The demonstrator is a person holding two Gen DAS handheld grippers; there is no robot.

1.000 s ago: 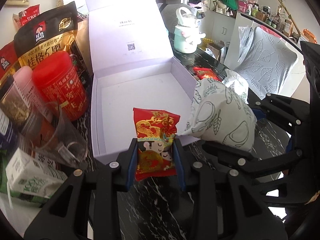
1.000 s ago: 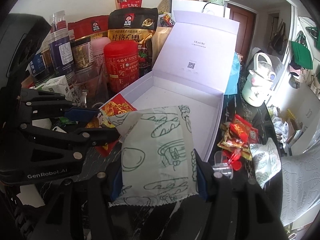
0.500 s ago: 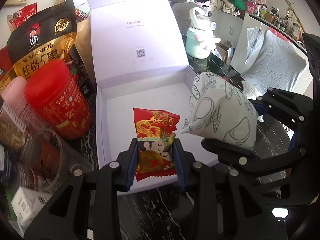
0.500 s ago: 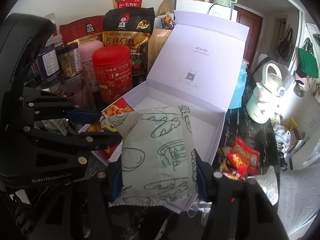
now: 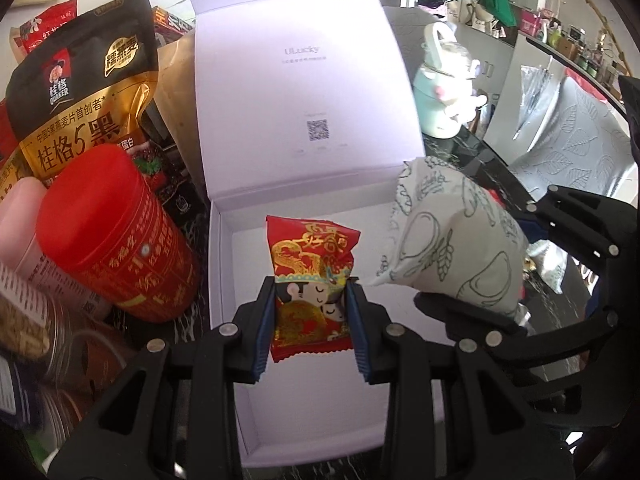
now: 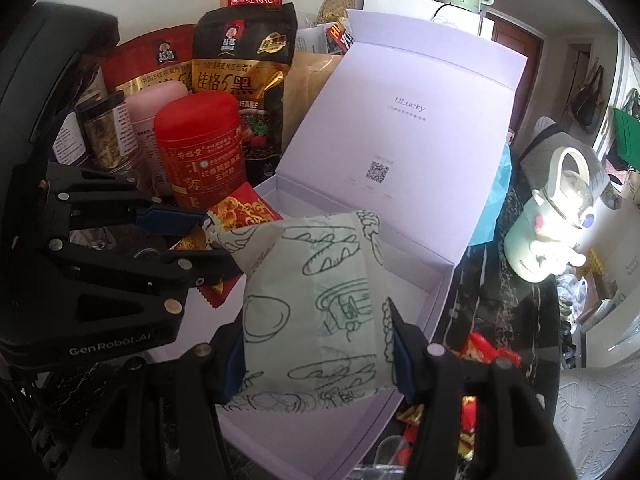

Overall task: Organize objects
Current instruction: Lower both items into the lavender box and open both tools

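My left gripper (image 5: 311, 322) is shut on a small red and gold snack packet (image 5: 310, 280), held upright over the open white gift box (image 5: 224, 272). My right gripper (image 6: 318, 346) is shut on a pale green snack packet (image 6: 316, 316) printed with line drawings, also above the box's tray (image 6: 436, 304). In the left wrist view the green packet (image 5: 460, 248) hangs just right of the red one. From the right wrist, the red packet (image 6: 240, 212) shows at the left, in the other gripper. The box lid (image 5: 296, 92) stands upright behind.
A red canister (image 5: 108, 236), a pink bottle (image 5: 20, 232), jars and black oat bags (image 5: 80, 92) crowd the box's left side. A pale green kettle (image 6: 560, 224) stands to the right. Several loose red packets (image 6: 480, 356) lie on the dark marble table by the box's right wall.
Both grippers have moved forward together with their packets, from the box's front edge to over its tray. The grips are unchanged.
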